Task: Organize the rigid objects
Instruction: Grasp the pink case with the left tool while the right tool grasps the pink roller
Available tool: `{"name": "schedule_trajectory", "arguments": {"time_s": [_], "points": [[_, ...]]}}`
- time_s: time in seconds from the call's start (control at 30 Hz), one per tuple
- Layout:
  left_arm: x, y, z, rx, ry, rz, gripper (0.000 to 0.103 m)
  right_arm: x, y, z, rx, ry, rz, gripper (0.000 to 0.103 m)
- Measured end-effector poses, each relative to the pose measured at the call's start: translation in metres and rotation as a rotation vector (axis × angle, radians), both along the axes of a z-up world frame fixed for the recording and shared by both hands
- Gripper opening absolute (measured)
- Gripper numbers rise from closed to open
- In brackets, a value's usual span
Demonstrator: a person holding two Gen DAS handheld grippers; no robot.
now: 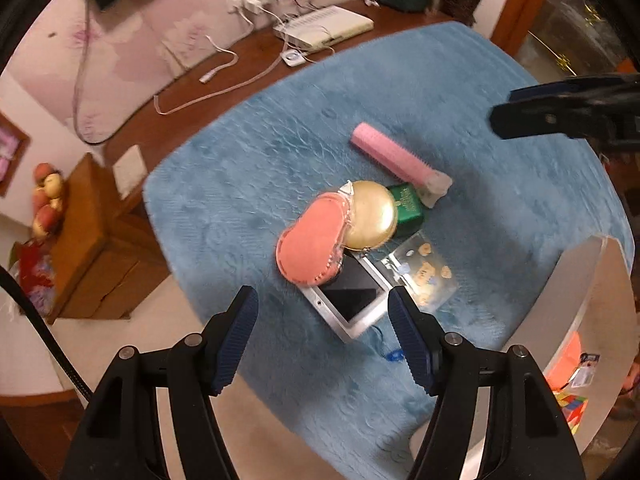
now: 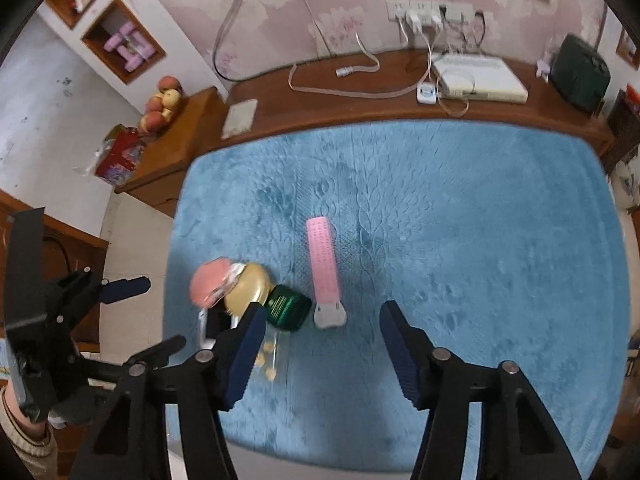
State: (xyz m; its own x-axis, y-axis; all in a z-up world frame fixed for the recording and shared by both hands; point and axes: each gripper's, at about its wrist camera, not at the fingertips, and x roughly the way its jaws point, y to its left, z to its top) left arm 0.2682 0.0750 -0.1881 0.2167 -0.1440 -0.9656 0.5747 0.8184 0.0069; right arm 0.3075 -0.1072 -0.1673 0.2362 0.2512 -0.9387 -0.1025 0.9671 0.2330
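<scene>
On the blue mat lies a pile: a pink oval case, a gold round compact, a green box, a silver tablet, a clear sleeve with bear stickers and a pink comb. My left gripper is open, empty, above the tablet's near edge. My right gripper is open, empty, just short of the pink comb and green box. The gold compact and pink case lie left of its left finger.
A clear plastic bin with colourful items stands at the mat's right edge. A wooden shelf behind carries cables, a white device and a dark green box. Fruit sits on a side cabinet.
</scene>
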Motion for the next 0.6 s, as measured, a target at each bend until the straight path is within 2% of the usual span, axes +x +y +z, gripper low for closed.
{"name": "schedule_trajectory", "arguments": {"time_s": [0.13,0.27,0.37,0.6], "points": [[0.016,0.001,-0.019,-0.021,0.040,-0.013,0.071,0.021,0.006,-0.036,-0.004,0.070,-0.035,0.055],[0.023,-0.001,-0.032,-0.033,0.069,-0.047,0.071,0.032,0.012,-0.059,-0.008,0.104,-0.053,0.053],[0.028,-0.004,-0.037,-0.031,0.077,-0.063,0.071,0.038,0.015,-0.071,-0.015,0.118,-0.062,0.052],[0.040,-0.007,-0.048,-0.079,0.130,-0.085,0.071,0.047,0.015,-0.089,0.002,0.149,-0.075,0.051]]}}
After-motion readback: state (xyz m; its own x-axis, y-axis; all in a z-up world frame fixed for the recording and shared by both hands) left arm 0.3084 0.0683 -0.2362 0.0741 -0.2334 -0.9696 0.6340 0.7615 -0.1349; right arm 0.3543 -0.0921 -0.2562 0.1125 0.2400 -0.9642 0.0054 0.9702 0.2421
